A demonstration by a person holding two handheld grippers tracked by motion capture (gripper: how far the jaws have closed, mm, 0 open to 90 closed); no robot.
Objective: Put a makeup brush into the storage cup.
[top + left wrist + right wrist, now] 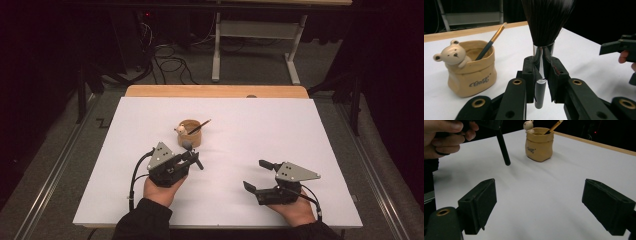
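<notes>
Holding brush, pot next: tip-over risk

L gripper (pixel 541 75) clamped on brush (pixel 546 22) at the metal collar; bristles stick out past the fingers, handle end hangs behind them. Pot (pixel 471 72) sits just ahead, w/ a pencil (pixel 491 41) already leaning inside. R gripper (pixel 539 205) jaws wide, nothing between them, well apart from the pot. Likely risks: brush swivels in the slick collar grip; handle or bristles knock the pencil or rim and tip the light pot, since R isn't steadying it.
</notes>
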